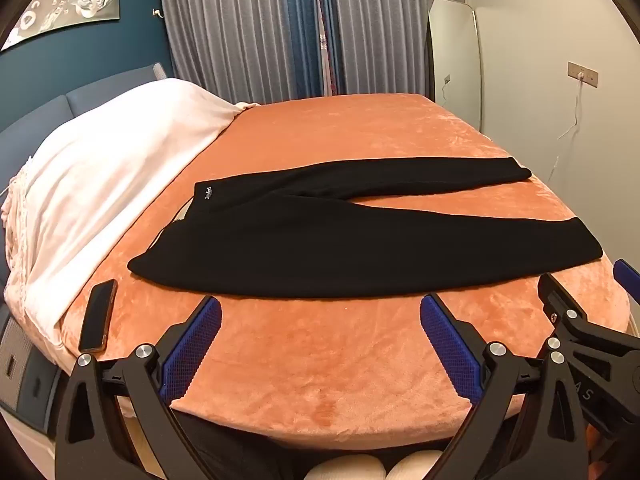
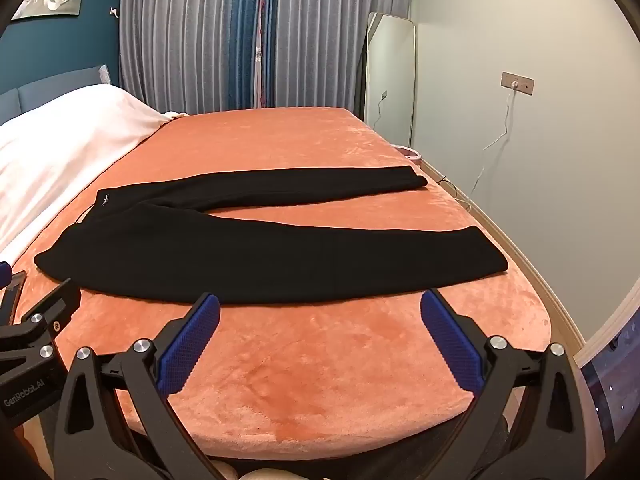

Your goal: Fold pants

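Note:
Black pants (image 1: 320,248) lie flat on the orange bed cover (image 1: 340,360), waistband at the left, both legs spread out to the right in a narrow V. They also show in the right wrist view (image 2: 260,256). My left gripper (image 1: 320,312) is open and empty, hovering just short of the near leg's front edge. My right gripper (image 2: 320,312) is open and empty, also just short of the near leg. Part of the right gripper shows at the right edge of the left wrist view (image 1: 580,320).
A dark phone (image 1: 98,316) lies on the bed at the near left corner. A white blanket (image 1: 100,184) covers the left side of the bed. A mirror (image 2: 390,80) leans on the right wall, with a cable (image 2: 496,140) hanging from a socket.

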Tool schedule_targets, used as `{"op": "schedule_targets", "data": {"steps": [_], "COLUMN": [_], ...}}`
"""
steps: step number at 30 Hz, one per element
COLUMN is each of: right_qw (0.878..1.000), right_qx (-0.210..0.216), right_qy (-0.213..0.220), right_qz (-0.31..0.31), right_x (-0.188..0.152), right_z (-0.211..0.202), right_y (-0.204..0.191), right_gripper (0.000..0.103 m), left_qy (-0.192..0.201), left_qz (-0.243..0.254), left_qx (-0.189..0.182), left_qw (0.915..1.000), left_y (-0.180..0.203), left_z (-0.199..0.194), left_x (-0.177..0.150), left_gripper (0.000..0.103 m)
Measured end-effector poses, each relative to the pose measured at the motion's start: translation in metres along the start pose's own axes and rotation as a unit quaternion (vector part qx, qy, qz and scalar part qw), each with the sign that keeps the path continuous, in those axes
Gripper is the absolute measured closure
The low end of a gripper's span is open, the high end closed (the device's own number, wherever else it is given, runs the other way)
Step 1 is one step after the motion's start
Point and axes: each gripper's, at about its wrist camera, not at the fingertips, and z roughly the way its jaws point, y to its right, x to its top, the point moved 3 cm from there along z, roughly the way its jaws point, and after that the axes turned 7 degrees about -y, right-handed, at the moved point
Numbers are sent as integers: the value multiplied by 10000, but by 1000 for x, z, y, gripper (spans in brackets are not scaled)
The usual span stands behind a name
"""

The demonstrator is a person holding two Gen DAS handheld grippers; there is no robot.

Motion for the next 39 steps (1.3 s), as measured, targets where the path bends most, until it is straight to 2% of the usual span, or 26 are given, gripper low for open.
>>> {"op": "schedule_targets", "data": {"steps": [1,12,14,39], "right_qw": [10000,10000,10000,10000], "right_qx": [-8,-21,-18,-29], "right_qy": [11,-7,-2,8], "right_qz": [3,-1,-21,-72], "right_x": [0,0,-1,-1], "right_z": [-1,2,3,-2], "right_y": [0,-1,-2,-7], "right_gripper": [5,5,5,5], "left_qy": [-107,-54,-54,-87], "left_qz": [-41,-38,-124,-200], "left_qx": [-50,-8,-69,34], "left_qw": [9999,10000,9999,9998], "left_y": [-1,12,-2,-5], "left_z": [2,3,3,7], "left_x": [0,1,-3,-7], "left_gripper": [5,5,5,5]}}
